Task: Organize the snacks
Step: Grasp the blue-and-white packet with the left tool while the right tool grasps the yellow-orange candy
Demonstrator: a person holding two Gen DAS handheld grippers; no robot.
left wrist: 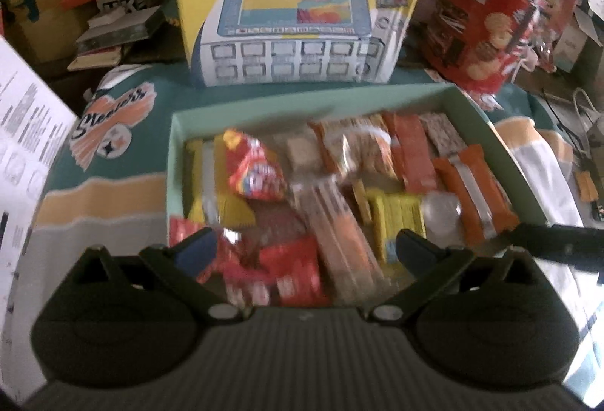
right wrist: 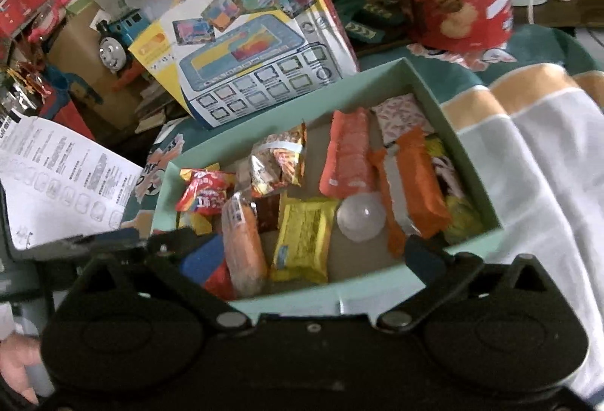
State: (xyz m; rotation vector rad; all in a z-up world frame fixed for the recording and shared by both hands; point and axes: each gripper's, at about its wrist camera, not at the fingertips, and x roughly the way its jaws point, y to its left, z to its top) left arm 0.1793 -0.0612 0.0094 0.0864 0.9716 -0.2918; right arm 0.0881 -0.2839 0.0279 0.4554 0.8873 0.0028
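Right claw (right wrist: pixel 313 252): bare box floor (right wrist: pixel 362 267) visible.

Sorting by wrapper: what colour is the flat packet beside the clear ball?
Yellow packet, clearest in the right wrist view.

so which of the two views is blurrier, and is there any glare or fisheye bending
Left wrist view: clearly softer, the snacks in the mint box smear together, and the toy box bulges with the fisheye. Right wrist view: sharper, the yellow packet is crisp, the white cloth is washed out bright, and the corners go dark.
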